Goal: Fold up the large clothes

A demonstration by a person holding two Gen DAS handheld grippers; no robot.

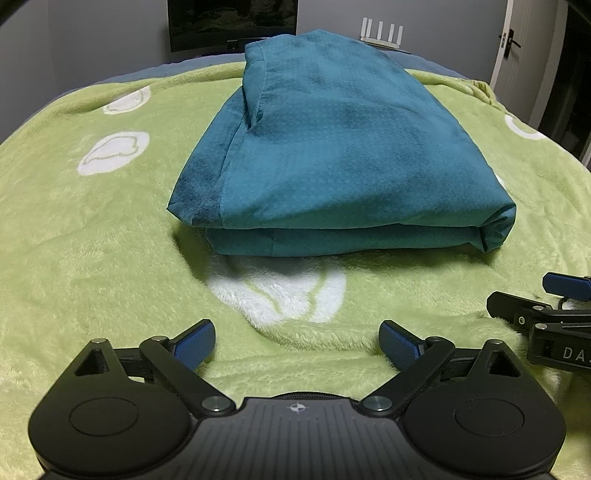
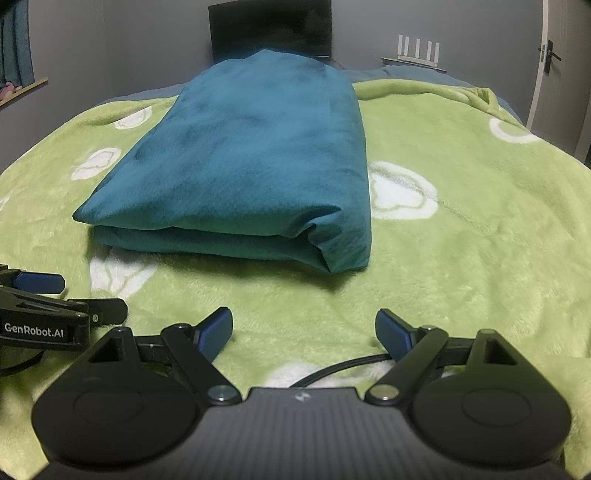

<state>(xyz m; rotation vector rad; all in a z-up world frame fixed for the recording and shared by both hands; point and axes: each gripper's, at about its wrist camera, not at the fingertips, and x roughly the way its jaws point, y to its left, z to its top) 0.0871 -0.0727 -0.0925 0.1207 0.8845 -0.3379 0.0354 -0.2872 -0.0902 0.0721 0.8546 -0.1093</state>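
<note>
Left hand-held gripper (image 1: 297,341) spread wide, nothing between the blue pads (image 1: 195,345), low over the green blanket (image 1: 92,240). Right hand-held gripper (image 2: 303,334) likewise wide and empty, just beside the left, at 3 o'clock from it. Black cable (image 2: 332,369) trailing under the right one. Folded teal cloth (image 1: 332,147) lying at 12 o'clock, well apart from both, flat on the blanket, layered edges facing the cameras. Beyond it, dark screen (image 2: 269,29) and white router (image 2: 417,48) against the wall.

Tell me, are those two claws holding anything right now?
Nothing. The left gripper and right gripper are both open, apart from the folded teal cloth on the green blanket.
</note>
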